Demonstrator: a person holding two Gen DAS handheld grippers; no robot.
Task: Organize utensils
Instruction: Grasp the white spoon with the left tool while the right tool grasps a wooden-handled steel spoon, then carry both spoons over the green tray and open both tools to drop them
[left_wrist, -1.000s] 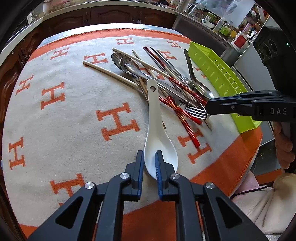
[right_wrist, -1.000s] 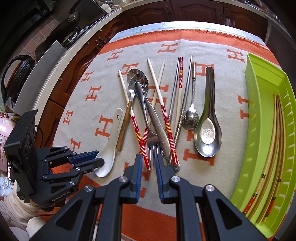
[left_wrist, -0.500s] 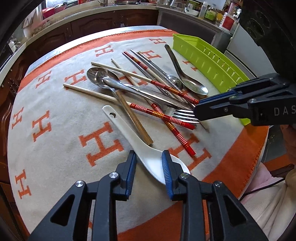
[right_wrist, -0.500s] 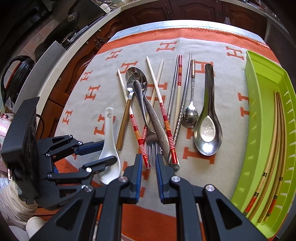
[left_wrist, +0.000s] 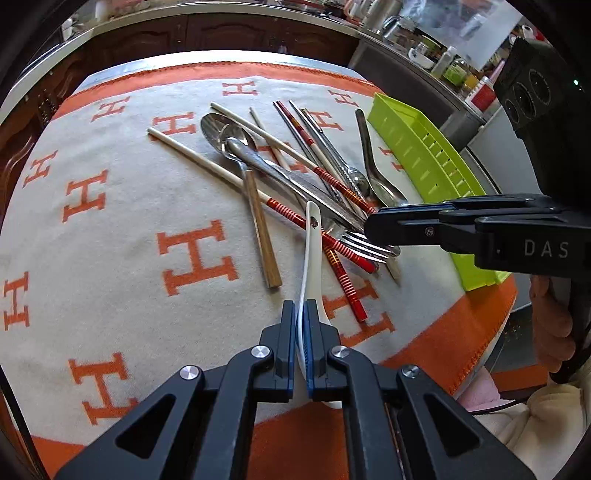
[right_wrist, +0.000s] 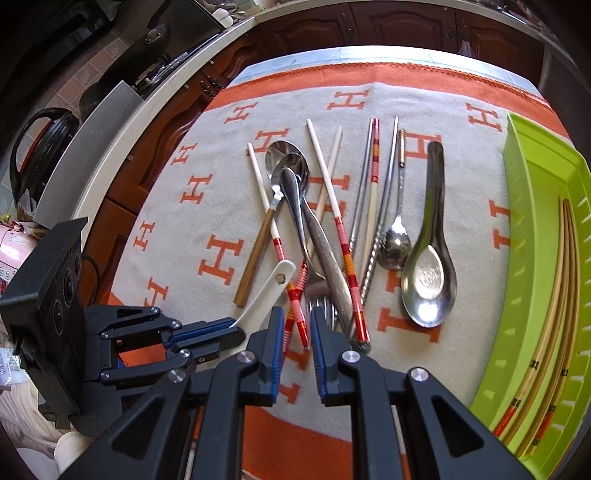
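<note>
Lettering "DAS" noted in white on right gripper (left_wrist: 373, 225) body. Repeated orange "H" marks across the blanket (left_wrist: 110, 229). Chopstick markings in tray (right_wrist: 546, 177) illegible.

Bare blanket (left_wrist: 110, 229) is lying open across the near-left stretch of the worktop, giving a claw free passage there. The heap of cutlery (right_wrist: 317, 221) is crowding the middle, pieces crossing one another. The green tray (right_wrist: 532, 206) is walling off the right edge, and the right claw (left_wrist: 373, 229) is hanging low just over the fork (left_wrist: 365, 245).
</note>
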